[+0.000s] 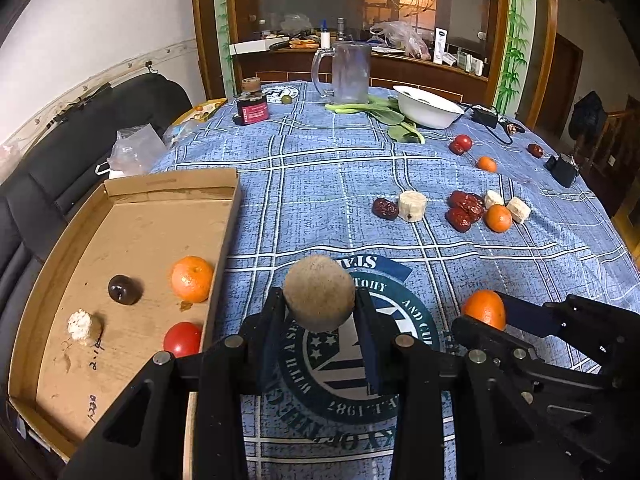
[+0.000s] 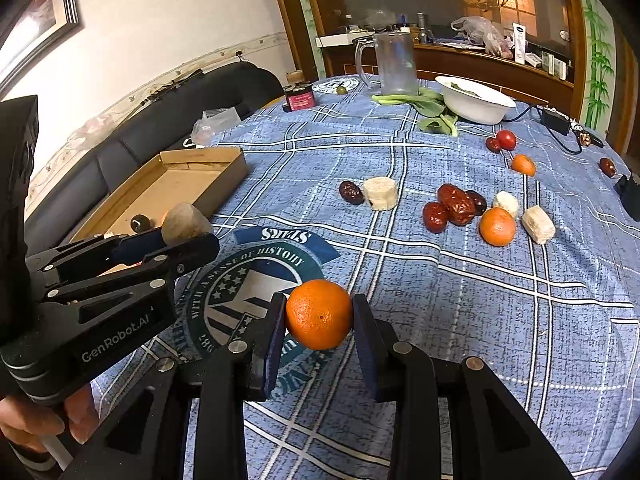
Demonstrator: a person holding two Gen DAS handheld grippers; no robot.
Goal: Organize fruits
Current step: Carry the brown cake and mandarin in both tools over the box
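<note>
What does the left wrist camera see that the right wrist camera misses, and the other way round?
Only the left wrist view looks down into the cardboard box, showing a tangerine, a red tomato and a pale chunk inside. Only the right wrist view shows the person's hand gripping the handle and a picture frame on the wall. Both show the left tool holding a brown round fruit, the right tool holding an orange, the glass mug and the white bowl.

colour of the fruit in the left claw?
Dull tan-brown, speckled fruit in the left claw; clearest in the left wrist view.
</note>
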